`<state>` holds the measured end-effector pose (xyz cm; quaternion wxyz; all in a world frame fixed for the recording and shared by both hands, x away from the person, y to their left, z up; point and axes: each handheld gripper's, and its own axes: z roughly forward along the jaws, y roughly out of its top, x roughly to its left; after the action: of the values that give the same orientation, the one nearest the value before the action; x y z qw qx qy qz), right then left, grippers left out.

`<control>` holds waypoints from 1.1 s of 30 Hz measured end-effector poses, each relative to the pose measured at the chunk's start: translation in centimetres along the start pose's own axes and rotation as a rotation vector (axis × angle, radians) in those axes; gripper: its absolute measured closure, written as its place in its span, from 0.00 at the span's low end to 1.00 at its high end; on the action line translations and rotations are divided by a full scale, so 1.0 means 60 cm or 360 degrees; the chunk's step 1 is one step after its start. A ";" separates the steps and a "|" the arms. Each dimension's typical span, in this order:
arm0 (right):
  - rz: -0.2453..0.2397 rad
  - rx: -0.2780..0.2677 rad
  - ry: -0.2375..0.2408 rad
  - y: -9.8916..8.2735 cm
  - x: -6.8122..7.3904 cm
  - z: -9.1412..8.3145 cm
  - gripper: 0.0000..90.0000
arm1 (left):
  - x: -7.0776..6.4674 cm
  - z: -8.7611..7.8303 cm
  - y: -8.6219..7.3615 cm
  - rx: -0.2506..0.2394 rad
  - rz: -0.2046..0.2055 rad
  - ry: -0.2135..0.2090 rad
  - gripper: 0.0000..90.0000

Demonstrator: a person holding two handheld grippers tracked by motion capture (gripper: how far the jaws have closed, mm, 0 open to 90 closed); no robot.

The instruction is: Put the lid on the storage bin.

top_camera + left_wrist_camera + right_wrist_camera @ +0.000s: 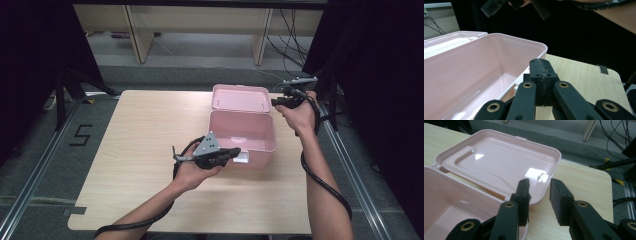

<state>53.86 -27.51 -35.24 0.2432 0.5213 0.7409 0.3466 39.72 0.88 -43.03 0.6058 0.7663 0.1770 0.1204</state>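
Sitting open at the surface's [150, 130] two o'clock, the pink plastic box [242, 135] looked light, stiff, slick; its flung-back lid [499, 160] offered the rim. Left gripper [541, 72] fingers were pressed together, right gripper [539, 195] fingers spread.

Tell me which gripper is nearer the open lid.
Right. The right gripper hovers at the lid's corner; the left gripper sits at the box's near front edge.
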 end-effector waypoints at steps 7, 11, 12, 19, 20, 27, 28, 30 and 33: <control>0.0054 0.0076 -0.0031 0.010 -0.004 0.019 0.77 | -0.002 0.018 -0.013 0.0042 0.0019 -0.0003 1.00; 0.0039 0.0092 -0.0030 0.009 -0.005 0.029 0.77 | 0.000 0.024 -0.020 0.0066 0.0042 -0.0001 1.00; 0.0057 0.0097 -0.0031 0.009 -0.004 0.032 0.78 | 0.000 0.026 -0.022 0.0068 0.0047 -0.0001 1.00; 0.0075 0.0123 -0.0038 0.014 -0.009 0.050 0.80 | 0.003 0.035 -0.032 0.0086 0.0074 0.0015 1.00; 0.0122 0.0136 -0.0042 0.015 -0.005 0.050 0.80 | 0.004 0.035 -0.033 0.0088 0.0078 0.0016 1.00; 0.0088 0.0151 -0.0055 0.024 -0.012 0.063 0.80 | 0.006 0.041 -0.039 0.0104 0.0103 0.0023 1.00; 0.0090 0.0143 -0.0066 0.026 -0.013 0.065 0.80 | 0.006 0.042 -0.040 0.0107 0.0108 0.0023 1.00; 0.0085 0.0151 -0.0074 0.029 -0.017 0.072 0.80 | 0.007 0.043 -0.042 0.0109 0.0113 0.0033 1.00; 0.0168 0.0173 -0.0067 0.034 -0.015 0.079 0.81 | 0.008 0.044 -0.042 0.0097 0.0117 0.0054 1.00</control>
<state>58.83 -26.69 -36.74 0.2115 0.5792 0.7248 0.3073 40.87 -0.75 -46.11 0.5743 0.7882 0.1626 0.1501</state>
